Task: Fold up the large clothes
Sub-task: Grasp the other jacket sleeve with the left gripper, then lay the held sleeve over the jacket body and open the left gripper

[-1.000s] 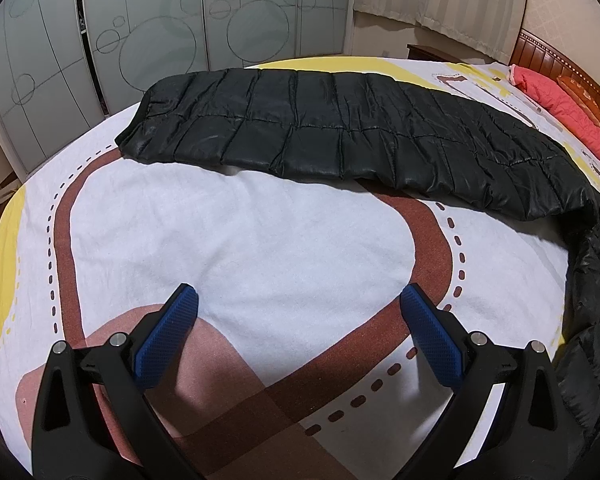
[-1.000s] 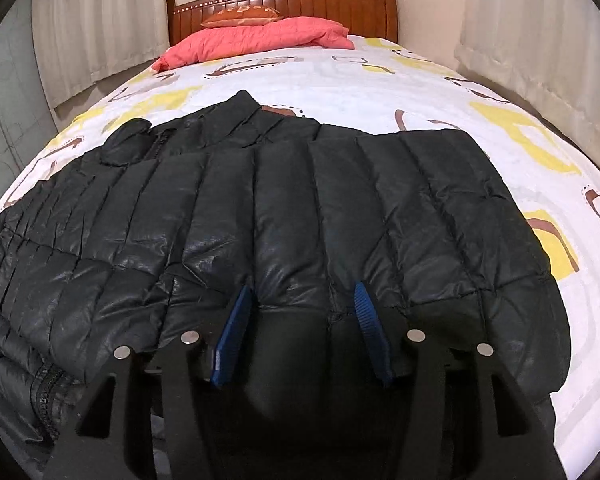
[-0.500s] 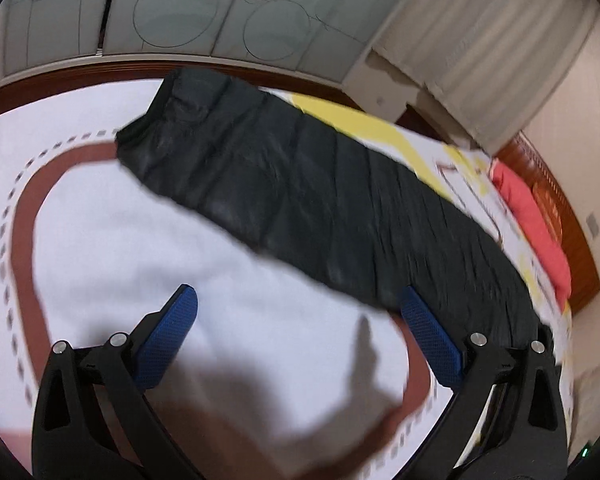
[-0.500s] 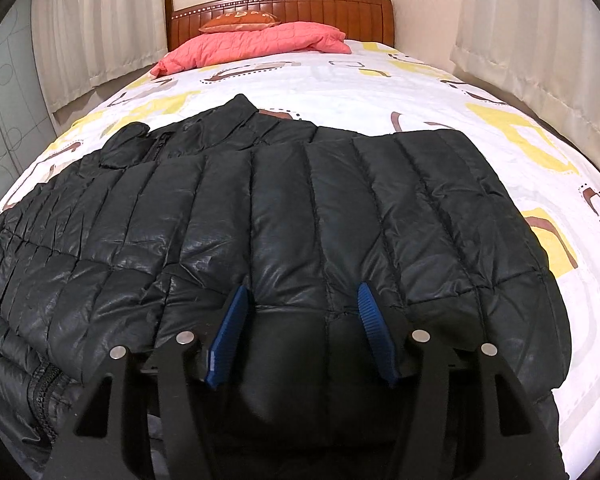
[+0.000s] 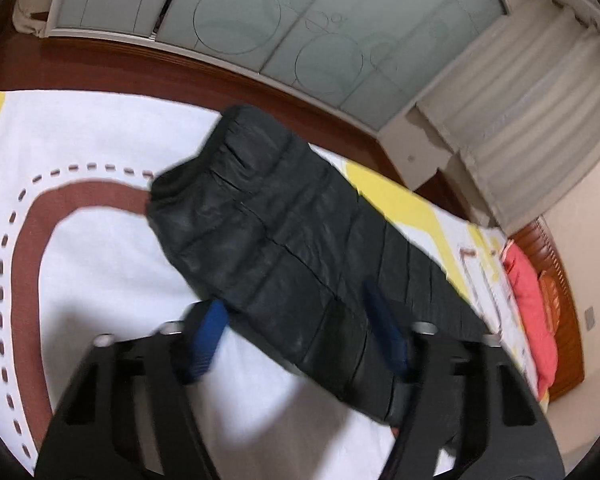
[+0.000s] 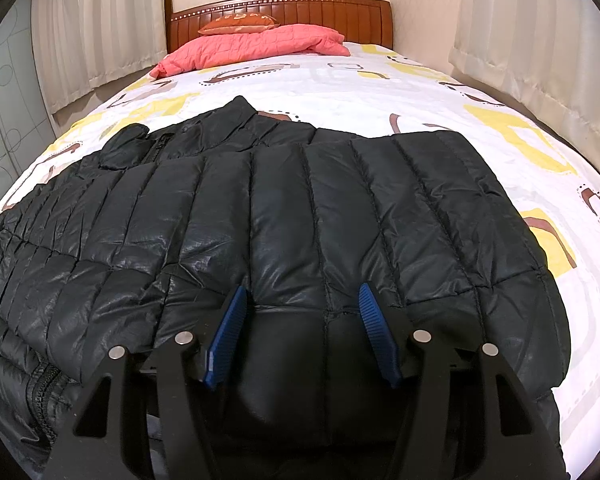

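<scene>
A black puffer jacket [image 6: 284, 216] lies spread across the foot half of the bed [image 6: 420, 92], collar toward the red quilt [image 6: 256, 46]. The right gripper [image 6: 300, 332] clamps a bulge of its hem between half-spread fingers. The left gripper [image 5: 300, 336] is closing around the outstretched sleeve [image 5: 260, 236] — no firm pinch shows yet. The sleeve fold is in hand; next, grip it securely and carry it over the jacket's body.

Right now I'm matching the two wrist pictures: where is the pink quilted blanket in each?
Left wrist view: the pink quilted blanket lies at the far right edge, beyond the black puffer jacket.
Right wrist view: it lies top centre, under the headboard.
Shared landmark: the brown wooden headboard.
</scene>
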The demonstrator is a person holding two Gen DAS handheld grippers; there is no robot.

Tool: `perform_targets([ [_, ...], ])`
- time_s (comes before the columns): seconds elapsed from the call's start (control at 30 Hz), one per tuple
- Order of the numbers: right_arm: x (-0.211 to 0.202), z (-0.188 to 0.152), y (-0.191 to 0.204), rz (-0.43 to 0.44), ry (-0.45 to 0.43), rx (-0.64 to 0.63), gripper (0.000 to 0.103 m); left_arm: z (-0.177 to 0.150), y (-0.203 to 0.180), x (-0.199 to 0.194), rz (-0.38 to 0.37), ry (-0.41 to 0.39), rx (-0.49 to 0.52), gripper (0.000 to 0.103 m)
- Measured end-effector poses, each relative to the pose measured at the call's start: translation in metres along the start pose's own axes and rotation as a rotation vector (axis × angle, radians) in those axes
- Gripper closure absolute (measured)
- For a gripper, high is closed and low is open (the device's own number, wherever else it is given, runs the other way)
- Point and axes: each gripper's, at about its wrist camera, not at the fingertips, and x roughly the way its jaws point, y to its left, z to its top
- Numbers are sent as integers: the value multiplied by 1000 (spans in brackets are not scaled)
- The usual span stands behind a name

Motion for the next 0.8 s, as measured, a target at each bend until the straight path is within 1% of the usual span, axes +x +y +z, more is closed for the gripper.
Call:
perform_targets([
  [0.03,0,0,0,0,0,0,44,5,7,2,-27,6,-25,75],
  [0.07,0,0,0,0,0,0,44,9,16,7,-33,24,-74,80],
  [0.1,0,0,0,0,-1,0,44,12,26,10,-59,36,-117,83],
  [0.13,0,0,0,0,-1,0,44,15,33,12,-77,38,-150,88],
  [0.17,0,0,0,0,-1,0,44,17,34,12,-87,37,-151,90],
  [0.23,0,0,-1,-1,-1,-1,44,19,30,12,-71,29,-112,92],
  [0.33,1,0,0,-1,-1,-1,44,17,11,3,-37,-8,-6,95],
  [0.43,1,0,-1,-2,-2,-2,43,11,-22,-16,-47,-78,146,96],
  [0.47,1,0,-1,-1,-2,-2,43,5,-42,-25,-66,-107,221,96],
  [0.5,1,0,-1,0,-2,-2,43,0,-56,-31,-82,-123,272,96],
  [0.57,1,0,-2,0,-1,-2,43,-15,-88,-40,-121,-145,391,96],
  [0.63,1,0,-1,1,-2,-1,43,-34,-116,-46,-154,-148,496,96],
  [0.67,1,0,-1,1,-2,0,43,-49,-135,-48,-175,-147,558,96],
  [0.73,1,0,-2,2,-2,1,43,-72,-158,-52,-207,-134,642,96],
  [0.8,1,1,-2,3,-2,3,43,-103,-181,-58,-251,-109,731,96],
])
